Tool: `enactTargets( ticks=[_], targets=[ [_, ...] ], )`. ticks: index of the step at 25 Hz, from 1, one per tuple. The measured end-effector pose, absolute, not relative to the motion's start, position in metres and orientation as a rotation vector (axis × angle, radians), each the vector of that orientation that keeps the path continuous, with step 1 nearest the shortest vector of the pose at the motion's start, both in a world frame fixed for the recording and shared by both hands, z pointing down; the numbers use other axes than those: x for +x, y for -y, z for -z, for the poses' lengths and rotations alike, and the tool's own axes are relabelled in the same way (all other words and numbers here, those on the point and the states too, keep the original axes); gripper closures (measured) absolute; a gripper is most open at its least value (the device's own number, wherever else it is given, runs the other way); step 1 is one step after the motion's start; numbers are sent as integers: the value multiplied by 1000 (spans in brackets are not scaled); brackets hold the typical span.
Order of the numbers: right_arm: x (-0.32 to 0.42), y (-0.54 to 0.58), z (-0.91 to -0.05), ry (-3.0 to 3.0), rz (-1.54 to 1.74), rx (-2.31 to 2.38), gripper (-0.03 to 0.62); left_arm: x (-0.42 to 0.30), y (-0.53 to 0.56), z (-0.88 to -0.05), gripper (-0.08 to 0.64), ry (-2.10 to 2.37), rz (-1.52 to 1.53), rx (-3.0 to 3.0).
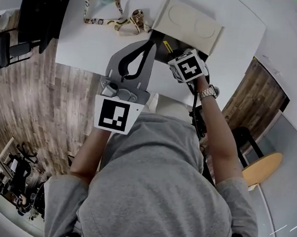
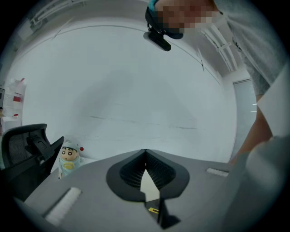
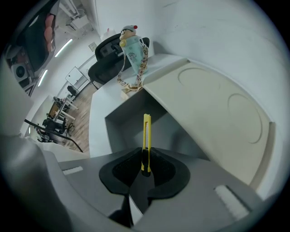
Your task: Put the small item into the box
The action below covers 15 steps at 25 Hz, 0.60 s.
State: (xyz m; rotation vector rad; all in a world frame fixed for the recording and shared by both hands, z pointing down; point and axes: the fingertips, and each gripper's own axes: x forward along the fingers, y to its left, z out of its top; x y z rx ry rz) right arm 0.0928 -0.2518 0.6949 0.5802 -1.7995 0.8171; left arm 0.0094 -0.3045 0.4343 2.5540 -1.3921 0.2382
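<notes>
Right gripper [image 3: 145, 153] clamps the yellow cutter [image 3: 147, 129] over the open box [image 3: 121, 121], frame centre, poised for release; left gripper [image 2: 145, 155] closed, empty.

Grey hooded top [image 1: 157, 193], wristwatch [image 1: 208, 93], grey left tongs [image 2: 145, 153], grey right tongs [image 3: 146, 158], black ribbed pads [image 2: 130, 174], marker cubes [image 1: 112, 115]

Office. Black office chair [image 3: 111, 56] at white desk [image 3: 97, 118], beyond right gripper [image 3: 145, 156] jaws, up-left. More chairs, desks [image 3: 56, 115] far left of jaws, wood-plank floor [image 1: 46, 106], ceiling strip lights [image 3: 67, 46].
</notes>
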Motion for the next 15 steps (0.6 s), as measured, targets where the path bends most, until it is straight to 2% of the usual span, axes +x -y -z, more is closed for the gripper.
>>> enactTargets(
  ticks=[15],
  targets=[
    [95,251,-715,1742,-795,530,518,-5,306,-441,557,1457,-246,2505]
  ],
)
